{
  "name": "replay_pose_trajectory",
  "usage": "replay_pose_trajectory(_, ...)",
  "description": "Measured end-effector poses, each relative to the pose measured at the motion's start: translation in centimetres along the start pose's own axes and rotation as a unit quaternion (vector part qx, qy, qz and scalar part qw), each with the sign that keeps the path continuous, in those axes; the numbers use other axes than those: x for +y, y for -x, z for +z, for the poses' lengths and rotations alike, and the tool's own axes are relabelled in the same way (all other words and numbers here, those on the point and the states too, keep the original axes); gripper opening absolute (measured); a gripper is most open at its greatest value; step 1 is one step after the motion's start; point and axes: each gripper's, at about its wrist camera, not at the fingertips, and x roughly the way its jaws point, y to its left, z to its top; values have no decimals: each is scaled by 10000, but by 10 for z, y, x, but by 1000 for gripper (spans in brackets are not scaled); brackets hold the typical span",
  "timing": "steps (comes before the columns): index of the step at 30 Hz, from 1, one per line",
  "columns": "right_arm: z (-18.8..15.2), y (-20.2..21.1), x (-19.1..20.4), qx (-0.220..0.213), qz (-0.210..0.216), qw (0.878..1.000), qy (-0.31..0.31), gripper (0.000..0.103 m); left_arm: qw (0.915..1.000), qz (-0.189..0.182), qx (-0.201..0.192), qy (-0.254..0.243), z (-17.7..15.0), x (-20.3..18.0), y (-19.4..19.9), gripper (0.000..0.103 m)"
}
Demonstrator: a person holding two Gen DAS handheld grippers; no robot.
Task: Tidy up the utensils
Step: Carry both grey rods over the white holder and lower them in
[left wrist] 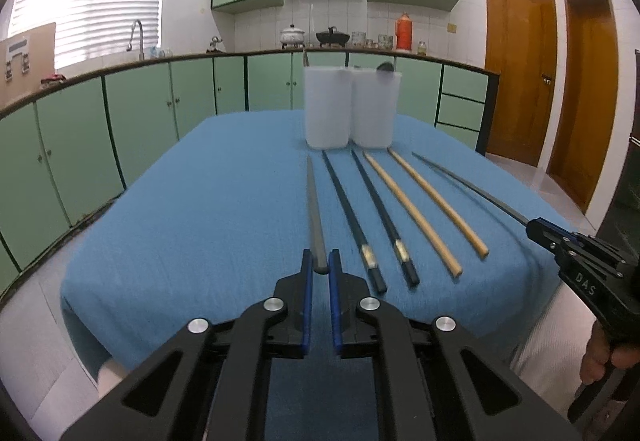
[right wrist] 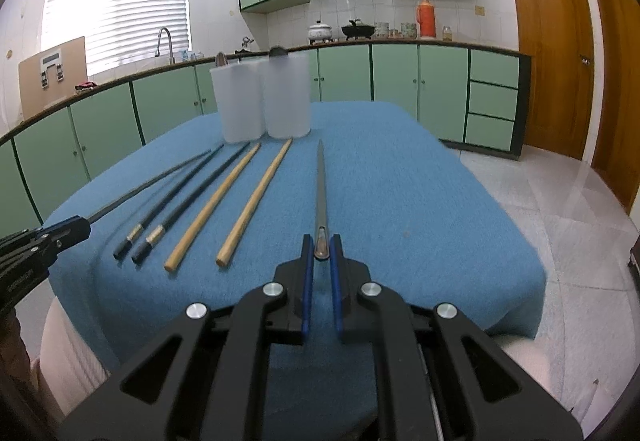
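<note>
Blue tablecloth (left wrist: 180, 225): left gripper (left wrist: 321, 273) and right gripper (right wrist: 321, 253) each clamp one grey chopstick's (left wrist: 313, 209) end.

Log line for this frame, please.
left gripper: shut on grey chopstick | right gripper: shut on second grey chopstick | four chopsticks on cloth | two cups behind

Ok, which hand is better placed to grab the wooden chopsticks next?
Right, probably. The wooden chopsticks lie next to the grey chopstick between the right gripper fingers; the black pair separates them from the left gripper.
</note>
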Motion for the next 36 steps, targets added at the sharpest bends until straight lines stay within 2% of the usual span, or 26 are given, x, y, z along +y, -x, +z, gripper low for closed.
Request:
replay_pose_trajectory(14, 44, 26, -2, -441, -5, 9989, 124, 7, 9983, -5, -571, -100, 48, -1, 24, 7)
replay_pose_trajectory(26, 114, 38, -24, -742, 135, 9971, -51, 6, 9941, -102, -1075, 120, 106, 16, 39, 7)
replay_pose_trajectory(36, 165, 35, -27, -871, 442, 9952, -28, 6, 9901, -263, -1364, 195, 158, 22, 29, 7)
